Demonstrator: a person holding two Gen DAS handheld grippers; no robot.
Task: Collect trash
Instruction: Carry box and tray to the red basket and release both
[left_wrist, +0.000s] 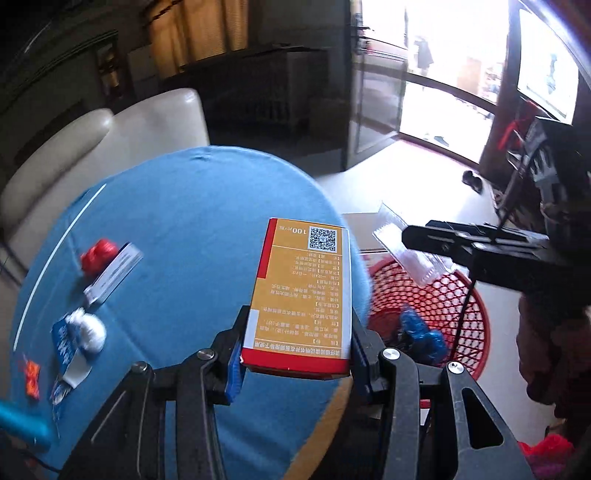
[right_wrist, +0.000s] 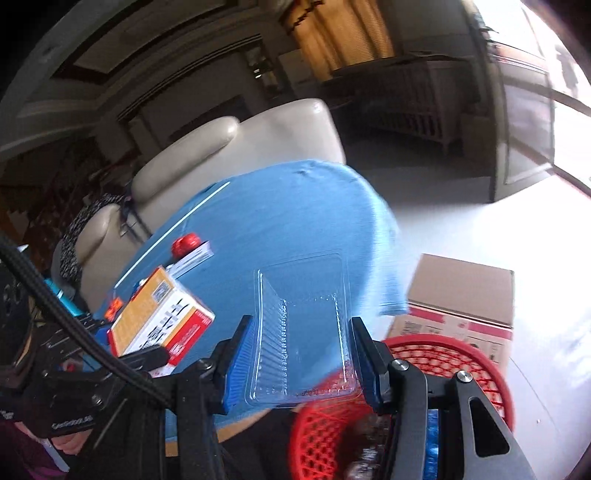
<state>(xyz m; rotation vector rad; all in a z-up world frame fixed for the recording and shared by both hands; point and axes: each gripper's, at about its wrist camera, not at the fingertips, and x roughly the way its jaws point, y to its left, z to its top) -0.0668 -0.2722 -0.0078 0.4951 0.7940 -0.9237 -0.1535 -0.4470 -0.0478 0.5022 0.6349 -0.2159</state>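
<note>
My left gripper (left_wrist: 297, 354) is shut on an orange and red carton (left_wrist: 301, 295), which it holds flat above the right side of the blue round table (left_wrist: 184, 221). My right gripper (right_wrist: 301, 354) is shut on a clear plastic tray (right_wrist: 303, 332), its blue pads pressing on both long sides. That tray (left_wrist: 402, 247) hangs over the red mesh basket (left_wrist: 443, 295) on the floor beside the table. The basket (right_wrist: 454, 362) holds a crumpled blue wrapper (left_wrist: 421, 332). The carton (right_wrist: 159, 321) also shows at the left of the right wrist view.
On the table's left lie a red lump (left_wrist: 96, 254), a small white box (left_wrist: 112, 275), a white tissue ball (left_wrist: 88, 332), a blue packet (left_wrist: 66, 343) and an orange wrapper (left_wrist: 31, 376). A cardboard box (right_wrist: 461, 295) stands behind the basket. A cream sofa (right_wrist: 240, 147) is behind the table.
</note>
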